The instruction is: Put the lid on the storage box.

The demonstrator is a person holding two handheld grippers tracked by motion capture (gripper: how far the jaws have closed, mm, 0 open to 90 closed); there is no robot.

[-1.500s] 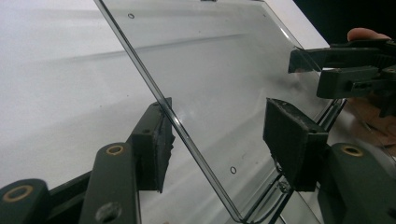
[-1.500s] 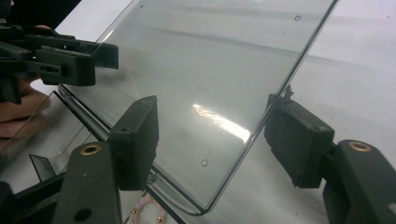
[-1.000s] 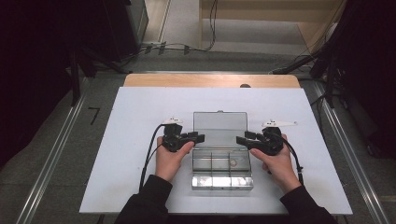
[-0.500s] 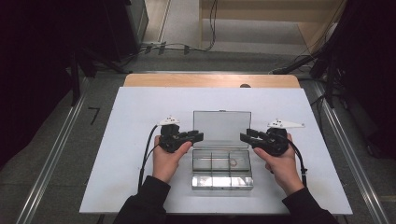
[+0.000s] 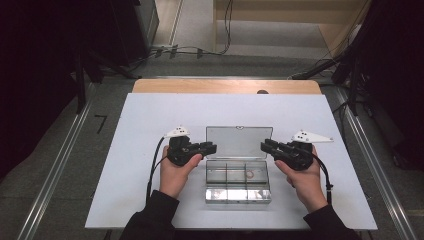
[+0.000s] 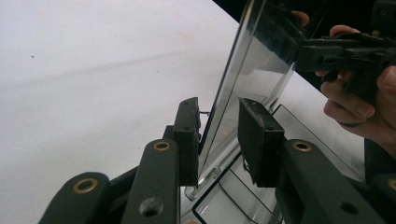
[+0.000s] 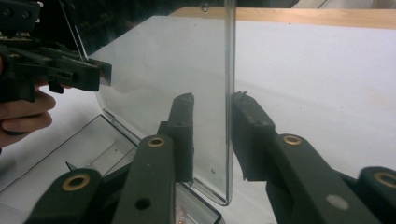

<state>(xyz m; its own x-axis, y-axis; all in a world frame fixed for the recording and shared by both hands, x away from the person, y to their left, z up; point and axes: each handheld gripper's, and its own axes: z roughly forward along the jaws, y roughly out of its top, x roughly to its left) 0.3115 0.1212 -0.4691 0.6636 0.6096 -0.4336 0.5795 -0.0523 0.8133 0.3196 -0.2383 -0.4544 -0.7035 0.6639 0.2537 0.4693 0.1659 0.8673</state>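
A clear plastic compartment box (image 5: 237,192) lies on the white board with its lid (image 5: 239,142) standing upright. My left gripper (image 5: 212,148) is at the lid's left edge and my right gripper (image 5: 264,145) at its right edge. In the left gripper view the lid (image 6: 252,70) passes between the jaws of the left gripper (image 6: 218,116), near one pad and clear of the other. In the right gripper view the lid (image 7: 163,60) stands between the jaws of the right gripper (image 7: 212,105) with a gap on one side. Both pairs of jaws have just been closing around the lid.
A small reddish ring (image 5: 249,174) lies in one compartment of the box. The white board (image 5: 150,125) covers a wooden table (image 5: 225,86). Cables (image 5: 190,50) run over the floor beyond it, and metal rails (image 5: 60,165) flank the table.
My right gripper has shifted slightly to the right and up at the lid's right edge. The left hand has stayed where it was. The lid still stands upright.
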